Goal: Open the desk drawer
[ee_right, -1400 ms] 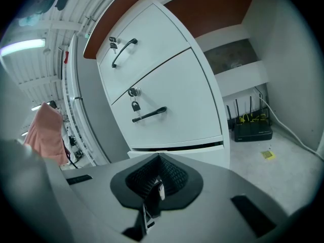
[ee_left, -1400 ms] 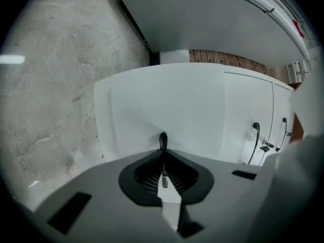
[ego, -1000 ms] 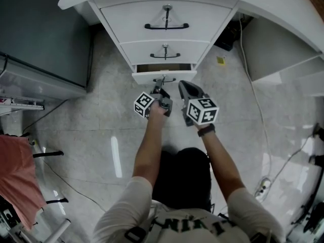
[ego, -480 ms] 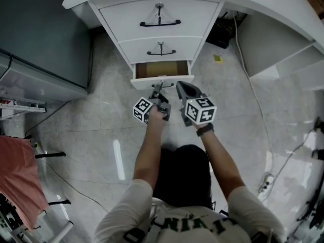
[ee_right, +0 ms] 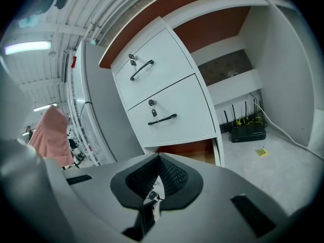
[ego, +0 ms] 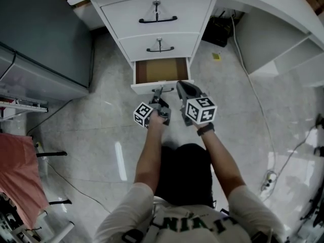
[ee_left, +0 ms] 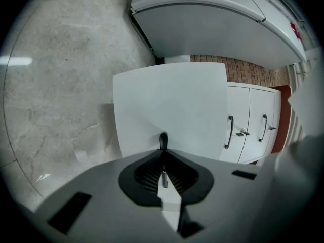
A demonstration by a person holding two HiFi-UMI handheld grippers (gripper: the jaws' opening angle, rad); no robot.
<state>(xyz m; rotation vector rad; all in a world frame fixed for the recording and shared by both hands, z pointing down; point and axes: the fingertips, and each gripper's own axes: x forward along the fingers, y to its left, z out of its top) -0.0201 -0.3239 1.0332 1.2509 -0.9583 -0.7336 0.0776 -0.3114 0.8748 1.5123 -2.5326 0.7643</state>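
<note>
Below the two closed upper drawers [ego: 158, 10] of the white desk [ego: 283, 4], the bottom drawer [ego: 161, 87] stands pulled out over the floor [ego: 101, 110], its brown inside showing. The left gripper [ego: 158, 92] is clamped on the drawer's black handle [ee_left: 163, 138]. Just beside it, the right gripper [ego: 183, 88] hovers with its jaws pressed together, holding nothing.

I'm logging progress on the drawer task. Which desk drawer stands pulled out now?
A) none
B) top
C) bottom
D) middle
C: the head view shows the bottom drawer out, brown inside bare, left gripper shut on its handle; top drawer and middle drawer sit flush.
</note>
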